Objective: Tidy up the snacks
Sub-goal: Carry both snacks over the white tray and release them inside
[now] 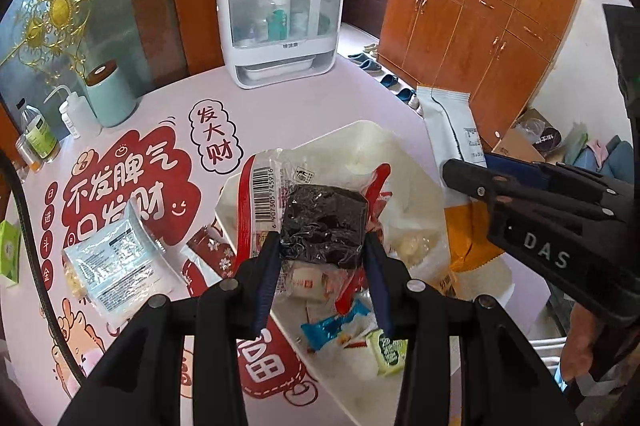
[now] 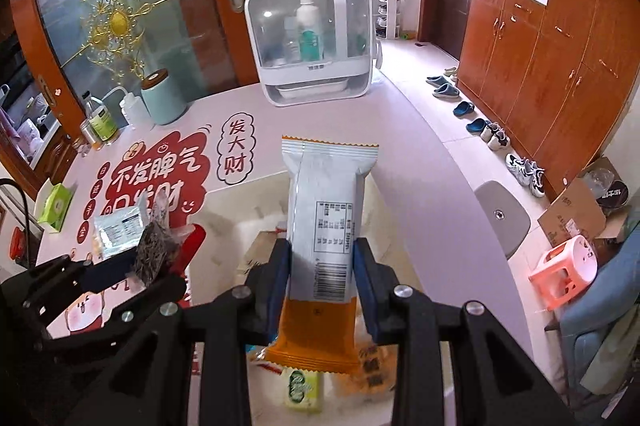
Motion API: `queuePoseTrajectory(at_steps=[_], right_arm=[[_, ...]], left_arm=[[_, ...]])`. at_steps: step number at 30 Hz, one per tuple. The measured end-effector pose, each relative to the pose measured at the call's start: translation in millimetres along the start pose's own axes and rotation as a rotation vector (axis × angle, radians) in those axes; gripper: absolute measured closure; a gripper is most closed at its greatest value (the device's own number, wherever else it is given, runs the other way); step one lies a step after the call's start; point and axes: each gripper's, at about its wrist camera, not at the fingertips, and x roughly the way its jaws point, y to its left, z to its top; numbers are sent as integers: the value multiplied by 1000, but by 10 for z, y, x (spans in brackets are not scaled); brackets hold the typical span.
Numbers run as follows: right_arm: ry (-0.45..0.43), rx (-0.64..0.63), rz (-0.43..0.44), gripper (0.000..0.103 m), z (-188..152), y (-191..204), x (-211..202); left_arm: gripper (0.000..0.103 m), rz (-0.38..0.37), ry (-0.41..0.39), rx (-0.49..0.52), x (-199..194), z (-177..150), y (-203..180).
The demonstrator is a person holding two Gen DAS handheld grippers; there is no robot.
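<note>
Here the left gripper (image 1: 322, 246) is clamped on a dark snack block in clear wrap with a red-and-white barcoded edge (image 1: 324, 222), holding it up over the white tray (image 1: 362, 129) on the pink table (image 1: 280, 105). Below it, loose in the tray, lie small wrapped snacks, among them a blue-and-white one (image 1: 334, 326) and a green one (image 1: 386, 352). The right gripper (image 2: 322, 270) is closed on a tall white-and-orange snack pack (image 2: 326, 209), gripping it by its sides (printed back facing the camera, orange end lowest), also above the tray (image 2: 224, 201). On the table left of the tray rests a pale blue-grey packet (image 1: 114, 262), with a red patterned sachet (image 1: 214, 252) just beside the tray's edge. A white storage caddy with bottles (image 1: 280, 21) stands at the table's far side, well apart from both grippers.
</note>
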Motion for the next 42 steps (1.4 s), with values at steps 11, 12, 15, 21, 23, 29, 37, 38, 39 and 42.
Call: queuePoseTrajectory(at_steps=[11,12,15,21,23,29,37,38,39,42], right_arm=[[53,-17,-32,70,76,-163,383],[56,-19,-31,70,81,-167,404],[59,-26,-32,70,90,-167,446],[77,-24,-19,68,129,-203,556],[95,-13,-2,58,134,-232,625],[153,10,14,41,13,-285,787],[200,33,43,41,-232,-261,808],[203,37,48,41,-259,-246,795],[205,40,51,41,-276,-233,785],[208,47,55,41,-340,-183,739]], left_arm=[[64,48,7,-12,232,44,-102],[64,50,9,-14,252,46,-106],[64,57,13,-17,310,51,-126],[57,79,32,-22,422,67,-149],[25,85,39,-21,438,53,-160],[14,138,18,26,382,-39,-217],[14,141,29,45,279,-203,-170],[14,142,29,51,257,-231,-163],[14,142,29,57,236,-256,-154],[14,142,30,65,167,-311,-117]])
